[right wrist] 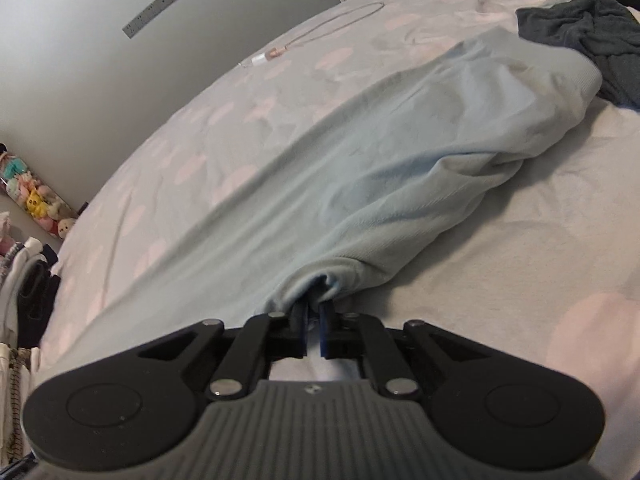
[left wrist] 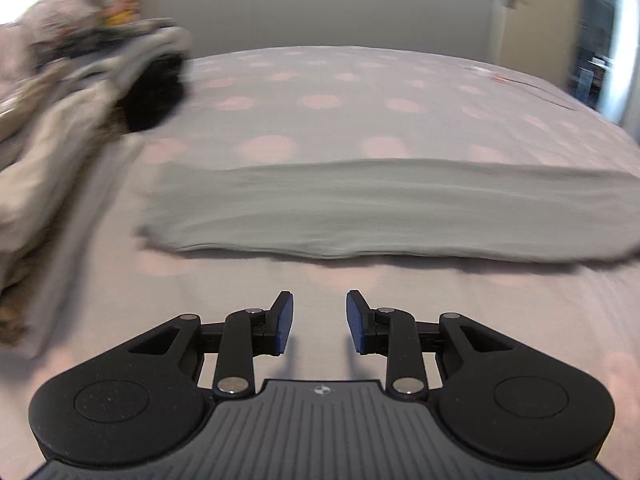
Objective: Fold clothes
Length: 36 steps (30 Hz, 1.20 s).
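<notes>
The right gripper (right wrist: 314,312) pinches the light blue top (right wrist: 360,168) on the spotted bed (right wrist: 500,260). The left gripper (left wrist: 320,322) is part open — holding nothing. No words to read.

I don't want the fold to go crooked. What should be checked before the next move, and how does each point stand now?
1. Right gripper clamped on the light blue garment: ok, pads pinch its near edge.
2. Left gripper holding fabric: not ok, open and empty above the bedspread.
3. Garment lying flat: not ok, bunched at the far end.
4. Dark grey garment clear of it: cannot tell, they meet at the far end.
5. Clothes pile clear of the garment: ok.
</notes>
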Tool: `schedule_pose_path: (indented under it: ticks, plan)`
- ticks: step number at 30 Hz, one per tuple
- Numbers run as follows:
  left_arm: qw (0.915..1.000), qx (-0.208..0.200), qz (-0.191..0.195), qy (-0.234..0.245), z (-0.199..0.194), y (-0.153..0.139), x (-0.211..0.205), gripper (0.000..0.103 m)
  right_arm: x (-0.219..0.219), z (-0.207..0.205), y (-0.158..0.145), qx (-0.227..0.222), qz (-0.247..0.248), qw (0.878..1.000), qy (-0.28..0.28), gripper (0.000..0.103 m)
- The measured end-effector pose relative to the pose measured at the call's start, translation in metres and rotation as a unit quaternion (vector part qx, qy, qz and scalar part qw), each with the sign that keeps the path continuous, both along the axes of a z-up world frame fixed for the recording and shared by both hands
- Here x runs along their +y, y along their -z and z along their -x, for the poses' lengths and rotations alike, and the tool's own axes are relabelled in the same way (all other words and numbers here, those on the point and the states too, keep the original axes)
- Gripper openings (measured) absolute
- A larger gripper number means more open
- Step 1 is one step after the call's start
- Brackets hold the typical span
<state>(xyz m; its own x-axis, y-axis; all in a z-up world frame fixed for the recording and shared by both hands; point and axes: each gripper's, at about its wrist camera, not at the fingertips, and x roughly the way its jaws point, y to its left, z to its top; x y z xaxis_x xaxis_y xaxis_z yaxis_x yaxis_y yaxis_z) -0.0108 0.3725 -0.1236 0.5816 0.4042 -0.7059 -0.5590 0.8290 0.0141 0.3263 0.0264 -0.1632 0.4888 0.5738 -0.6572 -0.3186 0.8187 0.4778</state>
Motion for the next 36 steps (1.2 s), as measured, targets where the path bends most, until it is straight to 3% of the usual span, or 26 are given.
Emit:
schedule_pose_path:
  ticks: [3, 7, 10, 15, 18, 21, 24, 26, 29, 34, 36]
  plan:
    - [0.9969, 0.008, -0.005, 0.078, -0.020, 0.002, -0.025, 0.034, -0.004, 0.006, -0.011, -0.005, 0.016, 1.000, -0.005, 0.005]
    - [0.9905, 0.023, -0.002, 0.136, -0.049, 0.010, -0.049, 0.034, -0.003, 0.013, -0.008, 0.001, 0.068, 0.997, -0.023, 0.004]
    - [0.9865, 0.032, 0.001, 0.161, -0.068, 0.015, -0.059, 0.034, -0.004, 0.014, -0.003, 0.009, 0.087, 0.996, -0.028, 0.004]
    - [0.9813, 0.047, 0.009, 0.186, -0.094, 0.025, -0.066, 0.034, 0.008, 0.031, -0.011, -0.036, 0.138, 0.987, -0.070, 0.003]
    - [0.9814, 0.040, 0.009, 0.188, -0.103, 0.030, -0.062, 0.034, 0.020, 0.042, -0.017, -0.066, 0.116, 0.983, -0.125, 0.003]
    - [0.9818, 0.026, 0.005, 0.188, -0.110, 0.027, -0.058, 0.034, 0.046, 0.056, -0.018, -0.104, 0.121, 0.967, -0.199, 0.007]
    - [0.9824, -0.003, 0.005, 0.187, -0.112, 0.017, -0.051, 0.034, 0.073, 0.074, -0.015, -0.138, 0.135, 0.944, -0.268, 0.012]
    - [0.9812, -0.011, 0.004, 0.193, -0.116, 0.011, -0.047, 0.034, 0.089, 0.086, -0.013, -0.167, 0.146, 0.923, -0.315, 0.029]
    - [0.9792, -0.009, -0.001, 0.203, -0.123, 0.008, -0.043, 0.034, 0.111, 0.101, -0.011, -0.219, 0.165, 0.886, -0.374, 0.030]
    - [0.9765, -0.002, -0.005, 0.215, -0.128, 0.009, -0.041, 0.034, 0.141, 0.119, -0.004, -0.309, 0.216, 0.803, -0.462, 0.030]
    - [0.9754, -0.001, -0.004, 0.220, -0.125, 0.011, -0.042, 0.034, 0.149, 0.125, 0.000, -0.343, 0.243, 0.764, -0.490, 0.031]
